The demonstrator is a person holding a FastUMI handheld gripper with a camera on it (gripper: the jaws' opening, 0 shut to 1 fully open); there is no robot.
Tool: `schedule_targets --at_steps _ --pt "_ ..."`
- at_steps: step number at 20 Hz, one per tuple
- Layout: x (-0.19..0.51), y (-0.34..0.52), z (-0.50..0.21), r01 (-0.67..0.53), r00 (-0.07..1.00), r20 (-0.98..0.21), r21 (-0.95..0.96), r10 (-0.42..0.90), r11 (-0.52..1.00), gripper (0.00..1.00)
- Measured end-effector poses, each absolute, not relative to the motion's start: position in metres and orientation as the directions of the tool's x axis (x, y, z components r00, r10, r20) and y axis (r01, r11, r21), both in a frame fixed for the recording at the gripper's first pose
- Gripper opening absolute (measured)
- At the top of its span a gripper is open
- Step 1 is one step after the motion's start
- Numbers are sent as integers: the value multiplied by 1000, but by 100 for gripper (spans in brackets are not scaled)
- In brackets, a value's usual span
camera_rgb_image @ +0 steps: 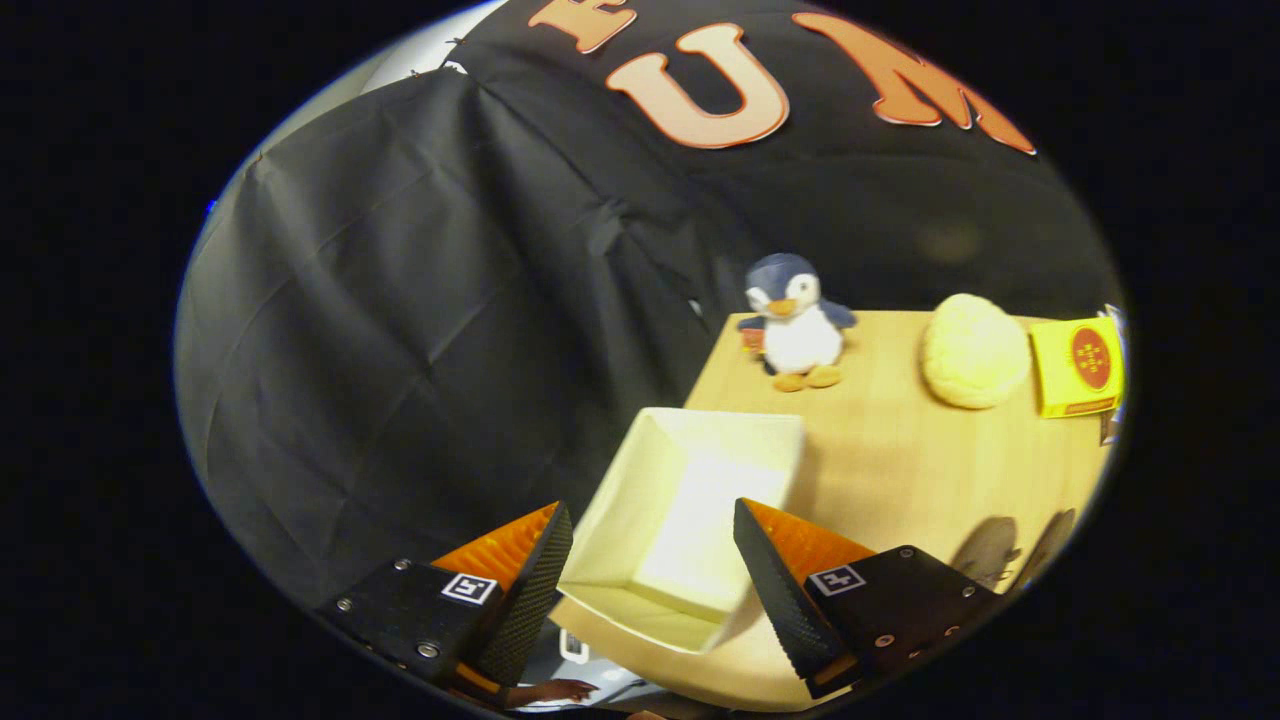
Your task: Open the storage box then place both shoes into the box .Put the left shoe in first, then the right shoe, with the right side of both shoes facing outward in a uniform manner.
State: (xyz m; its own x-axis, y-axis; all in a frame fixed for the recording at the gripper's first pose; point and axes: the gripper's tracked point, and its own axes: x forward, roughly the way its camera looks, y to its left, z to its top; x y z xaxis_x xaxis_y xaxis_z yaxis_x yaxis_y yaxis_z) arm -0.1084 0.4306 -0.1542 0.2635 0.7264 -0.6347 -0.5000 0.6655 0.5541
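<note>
An open cream-white storage box (690,470) sits on the near left corner of the wooden table (900,470), with its opening facing up toward me and its inside bare. My gripper (650,508) hovers above it, open, and nothing is held between the fingers. The box lies between and just ahead of the two fingers (535,570). The fingers' shadows fall on the table to the right of the box.
A plush penguin (797,325) stands at the table's far edge. To its right lie a pale yellow round cushion (973,350) and a yellow carton (1078,367). Black cloth hangs past the table's left edge. A person's hand (555,690) shows low, below the left finger.
</note>
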Motion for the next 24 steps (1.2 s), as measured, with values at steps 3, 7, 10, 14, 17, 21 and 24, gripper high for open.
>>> schedule_targets --at_steps 3,7,10,14,17,21,24 --pt "-102 364 -178 -467 298 -700 486 649 739 98" --pt "-96 285 -222 -386 326 -780 406 534 828 98" --pt "-97 228 -256 -350 330 -838 319 435 880 98" --pt "-108 177 -306 -323 299 -893 236 336 917 97" --pt "-116 157 -341 -311 250 -923 209 292 927 96" --pt "-123 142 -380 -334 199 -947 175 251 926 90" --pt "-125 138 -403 -344 165 -957 171 238 923 84"
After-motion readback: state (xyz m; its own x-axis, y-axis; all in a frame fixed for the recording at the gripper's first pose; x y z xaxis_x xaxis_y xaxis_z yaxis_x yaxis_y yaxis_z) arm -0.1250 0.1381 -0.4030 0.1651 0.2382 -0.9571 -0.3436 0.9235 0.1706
